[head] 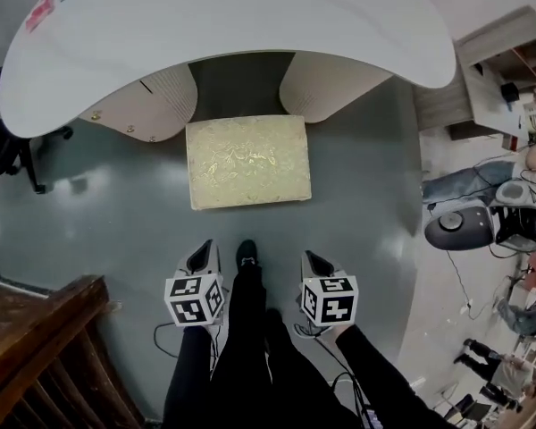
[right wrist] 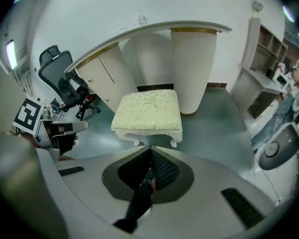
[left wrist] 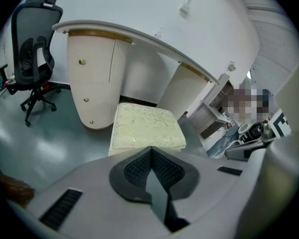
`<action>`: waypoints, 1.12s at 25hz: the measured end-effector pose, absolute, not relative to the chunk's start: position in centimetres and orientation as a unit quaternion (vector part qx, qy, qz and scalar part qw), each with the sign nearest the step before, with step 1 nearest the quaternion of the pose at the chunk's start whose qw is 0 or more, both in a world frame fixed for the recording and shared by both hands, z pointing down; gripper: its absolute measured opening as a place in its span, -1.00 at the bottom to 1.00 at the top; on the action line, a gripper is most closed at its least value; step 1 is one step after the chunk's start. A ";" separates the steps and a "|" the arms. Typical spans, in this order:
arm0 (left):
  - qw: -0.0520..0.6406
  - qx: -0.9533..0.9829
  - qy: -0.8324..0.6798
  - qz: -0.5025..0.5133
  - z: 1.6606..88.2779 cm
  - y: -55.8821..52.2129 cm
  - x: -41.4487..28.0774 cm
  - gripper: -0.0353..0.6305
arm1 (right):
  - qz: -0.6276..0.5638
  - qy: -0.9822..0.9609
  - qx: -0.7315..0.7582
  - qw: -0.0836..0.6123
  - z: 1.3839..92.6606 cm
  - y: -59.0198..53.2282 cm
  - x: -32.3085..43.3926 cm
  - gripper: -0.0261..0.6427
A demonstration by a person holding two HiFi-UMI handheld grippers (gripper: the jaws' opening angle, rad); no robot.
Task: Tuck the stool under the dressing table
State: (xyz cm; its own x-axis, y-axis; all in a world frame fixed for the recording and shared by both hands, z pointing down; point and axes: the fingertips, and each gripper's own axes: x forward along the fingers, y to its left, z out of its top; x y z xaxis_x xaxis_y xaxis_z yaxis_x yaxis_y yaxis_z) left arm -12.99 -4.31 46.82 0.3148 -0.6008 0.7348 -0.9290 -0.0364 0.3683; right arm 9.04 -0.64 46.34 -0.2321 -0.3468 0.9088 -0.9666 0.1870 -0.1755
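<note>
The stool (head: 247,161), with its pale gold patterned cushion, stands on the floor (head: 98,204) squarely in front of the dressing table (head: 232,16). Its far edge sits just at the mouth of the knee space, and most of its seat is out in the open. We judge the tucking as not yet done. The stool faces the gap straight on, which suits a plain push forward.

On either side of that gap stand the table's two ribbed pedestals, the left pedestal (head: 147,105) and the right pedestal (head: 326,83). The stool's far corners lie just beside them. From the head view the seat looks nearly as wide as the opening, so we reckon a skewed push could catch a corner on a pedestal.

We hold both tongs low on the near side of the stool and apart from it, one on each side of our leg and shoe (head: 247,254). The left gripper (left wrist: 150,148) has its jaws closed together on nothing, and the right gripper (right wrist: 149,148) is the same. Closed tips should serve well for pressing against the stool's near edge.

Further out, an office chair (left wrist: 32,44) stands off to the left of the table. A wooden piece (head: 36,347) fills the near left corner of the floor. A grey machine (head: 456,226) and cables lie to the right. None of these lies in the stool's path.
</note>
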 end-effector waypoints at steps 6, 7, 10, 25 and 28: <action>0.435 0.684 -0.542 0.222 52.4 -4.5 -13.7 -0.87 | 0.411 -0.657 0.486 0.404 51.9 -1.8 9.5 -0.91; 0.434 0.683 -0.542 0.226 53.0 -4.6 -13.8 -0.87 | 0.413 -0.656 0.485 0.405 52.6 -2.0 9.6 -0.91; 0.436 0.678 -0.543 0.235 55.1 -5.0 -14.5 -0.87 | 0.423 -0.652 0.481 0.406 54.7 -2.4 9.5 -0.91; 0.452 0.665 -0.528 0.274 65.3 -7.4 -15.1 -0.87 | 0.441 -0.618 0.502 0.415 64.8 -6.6 10.6 -0.91; 0.457 0.659 -0.523 0.290 67.2 -7.6 -15.5 -0.87 | 0.444 -0.610 0.505 0.419 66.3 -7.7 11.1 -0.91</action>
State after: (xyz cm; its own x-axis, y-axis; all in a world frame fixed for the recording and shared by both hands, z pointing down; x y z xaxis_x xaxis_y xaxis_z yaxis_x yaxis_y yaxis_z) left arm -15.49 -7.61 67.18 0.2857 -0.4245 0.8591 -0.9535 -0.0363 0.2992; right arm 11.09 -7.72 66.30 -0.1388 -0.2444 0.9597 -0.9884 0.0945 -0.1189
